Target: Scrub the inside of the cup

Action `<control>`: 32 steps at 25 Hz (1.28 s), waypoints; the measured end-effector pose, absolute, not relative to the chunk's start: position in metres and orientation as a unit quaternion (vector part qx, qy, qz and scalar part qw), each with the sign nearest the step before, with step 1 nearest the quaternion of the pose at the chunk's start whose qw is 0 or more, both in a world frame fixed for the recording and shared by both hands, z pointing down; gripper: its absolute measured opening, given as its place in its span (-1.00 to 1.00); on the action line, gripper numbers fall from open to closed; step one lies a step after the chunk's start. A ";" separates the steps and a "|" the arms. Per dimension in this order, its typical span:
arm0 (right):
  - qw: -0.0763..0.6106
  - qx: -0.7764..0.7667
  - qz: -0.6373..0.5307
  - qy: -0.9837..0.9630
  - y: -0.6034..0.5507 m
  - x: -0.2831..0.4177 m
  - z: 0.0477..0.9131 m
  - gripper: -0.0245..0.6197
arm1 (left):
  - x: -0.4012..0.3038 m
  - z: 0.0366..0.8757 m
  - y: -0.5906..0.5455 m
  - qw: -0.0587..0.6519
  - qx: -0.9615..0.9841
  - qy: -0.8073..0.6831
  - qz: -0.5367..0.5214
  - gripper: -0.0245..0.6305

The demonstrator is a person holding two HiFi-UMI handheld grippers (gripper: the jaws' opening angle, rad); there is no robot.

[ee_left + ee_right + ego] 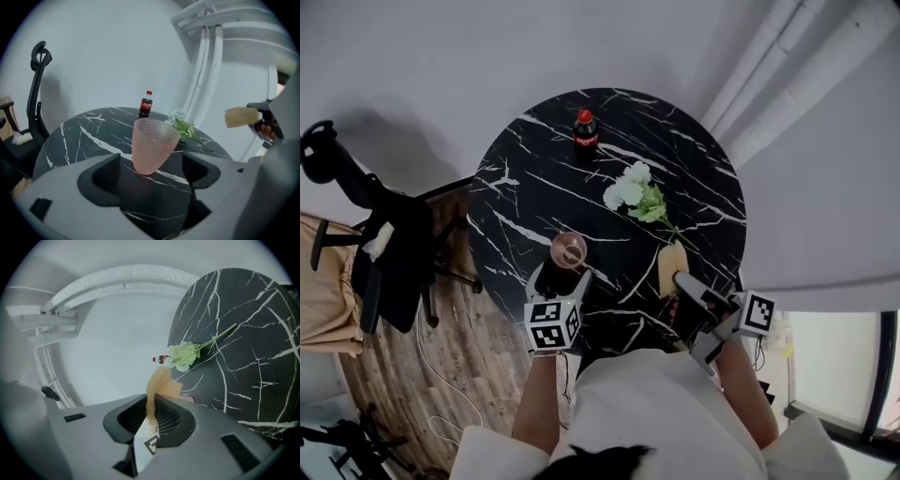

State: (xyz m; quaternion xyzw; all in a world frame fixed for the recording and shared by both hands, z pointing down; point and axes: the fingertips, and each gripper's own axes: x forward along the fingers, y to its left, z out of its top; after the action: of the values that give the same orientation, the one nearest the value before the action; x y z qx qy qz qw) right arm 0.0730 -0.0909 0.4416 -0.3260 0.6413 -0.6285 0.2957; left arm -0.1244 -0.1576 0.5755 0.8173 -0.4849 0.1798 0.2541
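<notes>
One cup (569, 250): the left claw (562, 277) gapes wide, empty, just short of it; the right claw (689, 291) pinches a sponge (672, 267) beside it. I'd grip the cup before scrubbing.

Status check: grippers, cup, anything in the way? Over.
Left gripper open, empty. Right gripper shut on sponge. Cup upright on table, just ahead of left jaws, ungripped. Flowers, bottle farther back, clear of it.

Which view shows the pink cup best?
The left gripper view: the cup stands whole and upright, just ahead of the open left gripper. The head view shows mainly its rim from above; the right gripper view at most a pink sliver.
</notes>
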 end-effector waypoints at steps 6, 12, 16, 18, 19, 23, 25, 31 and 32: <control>0.255 -0.349 -0.614 0.661 -0.093 0.078 0.449 -0.75 | -0.119 0.539 -0.142 0.224 0.835 -0.475 0.163 0.29; 0.147 -0.403 -0.557 0.711 -0.099 0.076 0.457 -0.75 | -0.119 0.501 -0.131 0.193 0.841 -0.490 0.129 0.26; 0.055 -0.438 -0.540 0.717 -0.098 0.076 0.477 -0.75 | -0.126 0.488 -0.123 0.176 0.828 -0.518 0.122 -0.26; 0.041 -0.439 -0.531 0.723 -0.101 0.074 0.479 -0.75 | -0.127 0.484 -0.119 0.172 0.828 -0.520 0.123 -0.27; 0.031 -0.442 -0.525 0.726 -0.103 0.073 0.481 -0.75 | -0.129 0.481 -0.117 0.166 0.826 -0.524 0.122 -0.34; -0.056 -0.469 -0.487 0.735 -0.106 0.072 0.500 -0.75 | -0.138 0.477 -0.112 0.159 0.820 -0.535 0.130 -0.75; -0.105 -0.480 -0.467 0.735 -0.106 0.072 0.513 -0.75 | -0.140 0.483 -0.108 0.166 0.820 -0.528 0.146 -0.81; -0.247 -0.490 -0.394 0.737 -0.108 0.070 0.541 -0.75 | -0.146 0.484 -0.098 0.181 0.815 -0.532 0.141 -0.90; -0.266 -0.492 -0.383 0.735 -0.109 0.070 0.546 -0.75 | -0.148 0.485 -0.097 0.182 0.815 -0.530 0.143 -0.90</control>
State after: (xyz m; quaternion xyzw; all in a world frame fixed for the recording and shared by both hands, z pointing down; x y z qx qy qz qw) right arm 0.0700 -0.1085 0.5460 -0.4924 0.7351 -0.3829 -0.2656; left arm -0.1477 -0.0974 0.4846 0.8154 -0.5303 0.1433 0.1825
